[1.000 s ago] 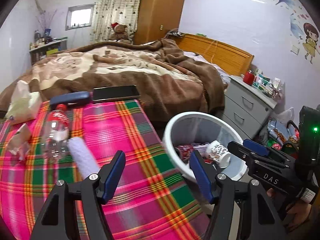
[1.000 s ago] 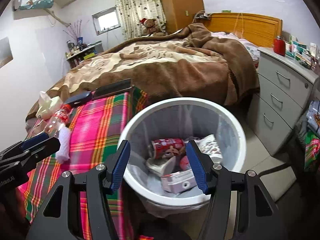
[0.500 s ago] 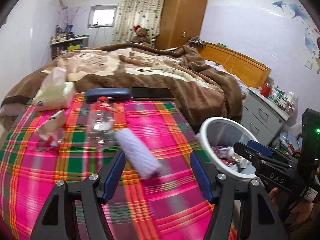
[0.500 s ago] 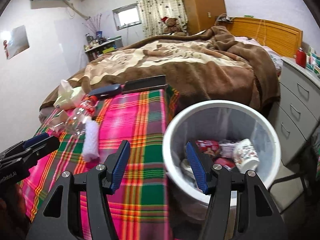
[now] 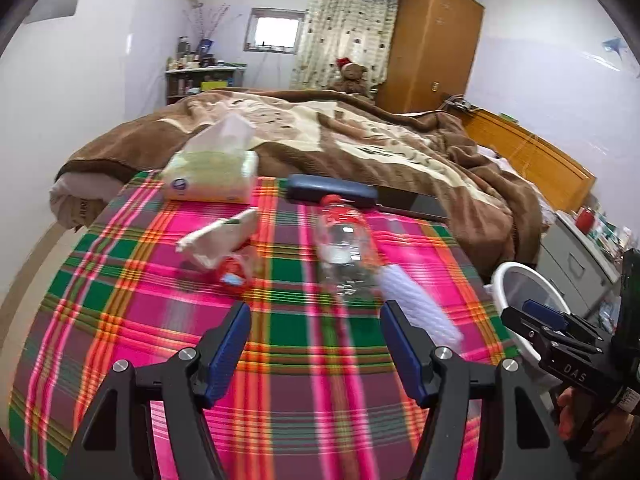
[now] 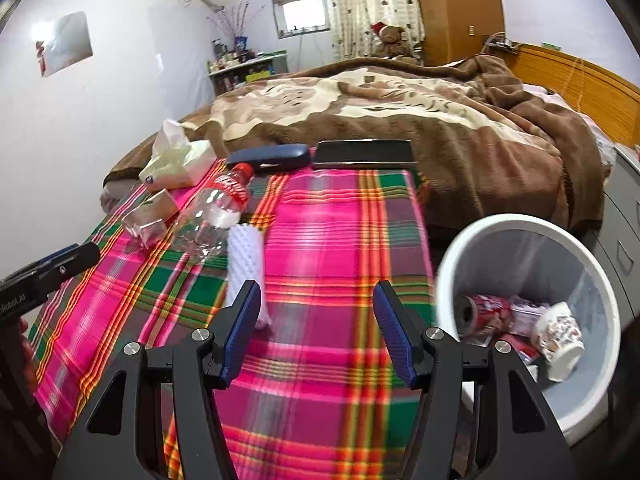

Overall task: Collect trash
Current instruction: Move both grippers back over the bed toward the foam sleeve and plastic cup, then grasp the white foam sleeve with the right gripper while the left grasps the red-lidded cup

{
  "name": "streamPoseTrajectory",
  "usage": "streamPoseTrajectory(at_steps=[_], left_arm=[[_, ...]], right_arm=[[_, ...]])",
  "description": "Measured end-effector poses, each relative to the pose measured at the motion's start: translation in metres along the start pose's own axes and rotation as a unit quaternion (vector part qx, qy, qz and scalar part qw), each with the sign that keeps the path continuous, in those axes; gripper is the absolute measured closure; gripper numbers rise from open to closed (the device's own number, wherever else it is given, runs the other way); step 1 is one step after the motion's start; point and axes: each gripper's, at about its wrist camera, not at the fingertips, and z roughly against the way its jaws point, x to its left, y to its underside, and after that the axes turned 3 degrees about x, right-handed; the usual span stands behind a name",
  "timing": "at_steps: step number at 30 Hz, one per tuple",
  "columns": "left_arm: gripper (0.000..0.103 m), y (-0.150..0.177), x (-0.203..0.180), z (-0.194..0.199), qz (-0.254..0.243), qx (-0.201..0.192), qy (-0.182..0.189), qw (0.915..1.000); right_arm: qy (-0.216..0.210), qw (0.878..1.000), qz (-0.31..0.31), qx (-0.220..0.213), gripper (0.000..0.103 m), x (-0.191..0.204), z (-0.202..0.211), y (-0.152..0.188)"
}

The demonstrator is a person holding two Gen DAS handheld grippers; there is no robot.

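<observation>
An empty clear plastic bottle (image 5: 346,248) (image 6: 216,216) with a red cap lies on the plaid table. Beside it rests a white foam net sleeve (image 5: 416,304) (image 6: 246,268). A crumpled wrapper with a red scrap (image 5: 222,244) (image 6: 150,218) lies to the left. The white bin (image 6: 532,240) (image 5: 516,280) at the table's right holds a red can, a paper cup and wrappers. My left gripper (image 5: 316,340) hovers open over the table, short of the bottle, empty. My right gripper (image 6: 314,328) is open and empty above the table edge, the sleeve by its left finger.
A tissue pack (image 5: 212,176) (image 6: 178,160), a dark blue case (image 5: 332,192) (image 6: 270,158) and a black tablet (image 6: 364,152) sit at the table's far edge. Behind stands a bed (image 6: 400,120) with a brown blanket; grey drawers (image 5: 572,248) lie beyond the bin.
Both grippers have swung left from the bin toward the table. The bottle, sleeve and wrapper now sit in front of the left gripper; the bin has slid to the right edge.
</observation>
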Motion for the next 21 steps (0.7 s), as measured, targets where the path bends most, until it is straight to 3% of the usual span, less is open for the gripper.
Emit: streamPoseTrajectory(at_steps=[12, 21], left_arm=[[0.037, -0.007, 0.05, -0.028, 0.023, 0.021, -0.024, 0.9992], [0.037, -0.018, 0.07, -0.068, 0.042, 0.05, -0.007, 0.9978]], right_arm=[[-0.01, 0.999, 0.026, 0.036, 0.043, 0.029, -0.035, -0.01], [-0.011, 0.997, 0.036, 0.066, 0.043, 0.038, -0.058, -0.014]])
